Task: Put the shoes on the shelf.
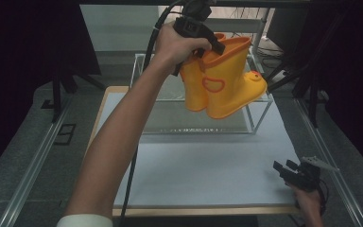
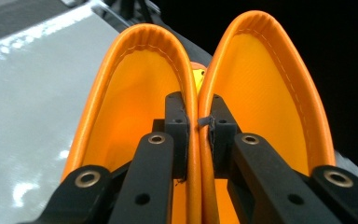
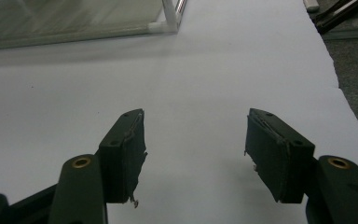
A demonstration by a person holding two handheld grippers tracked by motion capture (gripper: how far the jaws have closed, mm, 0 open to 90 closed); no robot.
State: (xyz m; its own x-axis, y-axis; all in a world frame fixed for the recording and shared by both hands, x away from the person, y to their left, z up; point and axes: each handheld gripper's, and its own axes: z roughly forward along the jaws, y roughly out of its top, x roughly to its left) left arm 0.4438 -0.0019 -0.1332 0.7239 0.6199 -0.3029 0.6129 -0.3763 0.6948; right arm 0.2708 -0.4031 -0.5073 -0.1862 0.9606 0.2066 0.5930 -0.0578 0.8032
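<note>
A pair of yellow rubber boots (image 1: 222,78) with orange rims hangs in the air above the clear box (image 1: 257,124) at the back of the table. My left gripper (image 1: 208,42) is shut on the boots, its pads pinching the two adjoining rims together. In the left gripper view the two boot openings (image 2: 135,116) spread to either side of the pressed fingers (image 2: 176,121). My right gripper (image 1: 283,169) rests low at the table's front right, open with nothing between its fingers (image 3: 126,149).
A white sheet (image 1: 208,170) covers the table in front of the clear box. Its corner post (image 3: 170,16) stands ahead of my right gripper. Metal rails and dark stands run along both sides of the table.
</note>
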